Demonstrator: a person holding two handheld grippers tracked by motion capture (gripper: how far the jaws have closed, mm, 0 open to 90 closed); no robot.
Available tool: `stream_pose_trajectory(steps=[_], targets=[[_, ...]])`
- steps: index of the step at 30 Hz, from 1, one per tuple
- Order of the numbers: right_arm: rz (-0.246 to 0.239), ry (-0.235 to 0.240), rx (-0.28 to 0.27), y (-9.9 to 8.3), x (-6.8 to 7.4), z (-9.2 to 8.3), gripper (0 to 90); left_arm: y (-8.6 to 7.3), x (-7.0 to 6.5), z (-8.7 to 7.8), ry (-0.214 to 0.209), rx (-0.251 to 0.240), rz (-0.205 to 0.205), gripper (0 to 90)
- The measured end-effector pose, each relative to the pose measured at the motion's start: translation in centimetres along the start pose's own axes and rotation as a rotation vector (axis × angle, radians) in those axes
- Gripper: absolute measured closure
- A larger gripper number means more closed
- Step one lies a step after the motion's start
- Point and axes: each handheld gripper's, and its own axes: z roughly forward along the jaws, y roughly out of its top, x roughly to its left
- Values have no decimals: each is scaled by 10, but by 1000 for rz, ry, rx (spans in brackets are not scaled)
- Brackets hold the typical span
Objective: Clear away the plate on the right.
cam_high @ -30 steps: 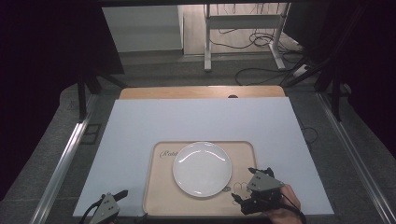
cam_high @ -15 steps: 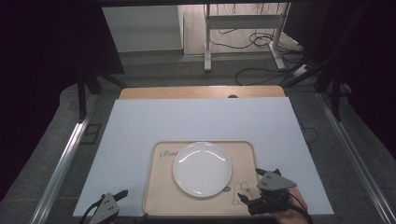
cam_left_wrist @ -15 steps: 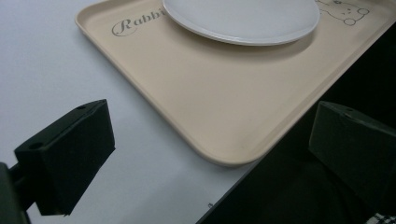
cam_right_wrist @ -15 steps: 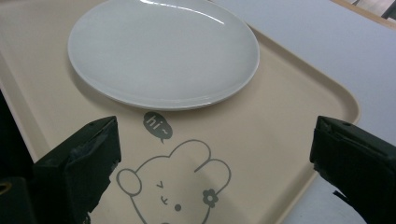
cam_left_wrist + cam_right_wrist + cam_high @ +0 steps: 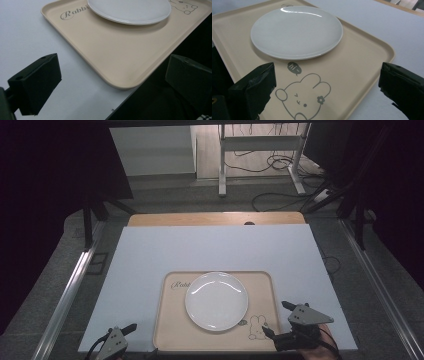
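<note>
Left tool [image 5: 116, 340] is spread wide w/ nothing in it, parked by the tray's [image 5: 170, 340] near-left corner. Plate [image 5: 216, 300] sits mid-tray on the bench [image 5: 150, 255]. Right tool [image 5: 280, 322] is spread too, straddling the near-right corner, so imo square both up on the rim b4 closing, then lift level.
</note>
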Motion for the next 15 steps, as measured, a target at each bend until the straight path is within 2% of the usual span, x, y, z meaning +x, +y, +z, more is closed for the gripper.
stream_pose_trajectory(steps=[15], targets=[[55, -14, -72, -12, -10, -22, 5, 0, 0, 0, 2, -2, -1, 0]])
